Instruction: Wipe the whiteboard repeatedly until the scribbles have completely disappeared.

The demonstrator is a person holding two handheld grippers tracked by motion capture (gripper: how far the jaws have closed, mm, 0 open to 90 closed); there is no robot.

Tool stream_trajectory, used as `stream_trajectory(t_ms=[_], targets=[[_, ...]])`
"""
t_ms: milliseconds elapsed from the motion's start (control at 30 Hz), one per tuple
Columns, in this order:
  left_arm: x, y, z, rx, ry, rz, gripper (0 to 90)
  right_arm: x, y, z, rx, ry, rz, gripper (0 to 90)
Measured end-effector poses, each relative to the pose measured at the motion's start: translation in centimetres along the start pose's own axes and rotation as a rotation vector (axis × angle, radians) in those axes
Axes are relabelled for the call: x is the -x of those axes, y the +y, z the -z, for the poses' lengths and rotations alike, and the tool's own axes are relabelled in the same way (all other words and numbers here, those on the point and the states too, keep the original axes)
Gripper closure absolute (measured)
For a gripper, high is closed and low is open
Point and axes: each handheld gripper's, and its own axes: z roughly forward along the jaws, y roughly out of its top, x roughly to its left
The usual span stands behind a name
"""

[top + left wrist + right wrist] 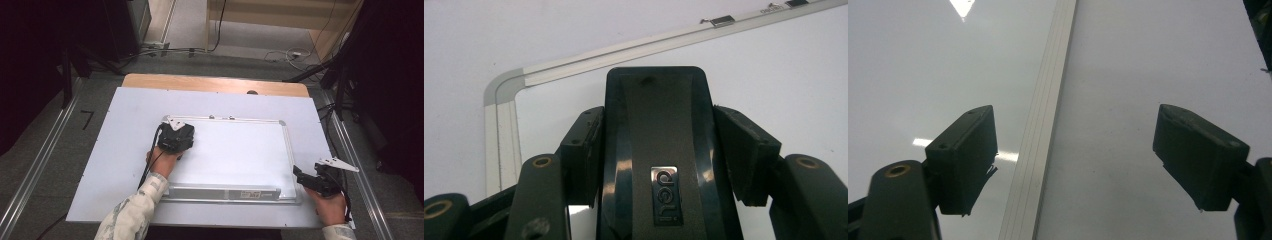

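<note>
The surface (215,84) was a pale wooden top, its far edge bare and the rest covered by a large white sheet (130,125). Grey carpeted floor (45,150) surrounded it, with a silver metal rail (35,172) running along the left and another silver metal rail (357,170) along the right. Beyond the far edge, black and white cables (280,54) trailed across the floor toward a light wooden panel (280,12). Dark black curtains (30,65) closed in the left side, and black stand legs (325,70) stood at the right. Lighting was dim and even.
</note>
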Motion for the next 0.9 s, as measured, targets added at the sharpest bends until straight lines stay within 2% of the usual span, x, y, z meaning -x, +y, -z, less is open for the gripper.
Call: stream_trajectory(t_ms=[400,900], targets=[[-1.2,0.4,-0.4,-0.005,0.036,0.025,40.8,0.1,-0.1,0.1,-0.001,0.001,-0.005,16.5],[-2.4,1.1,-1.2,-0.006,0.102,0.085,40.8,0.2,-0.1,0.1,-0.001,-0.001,-0.005,16.5]])
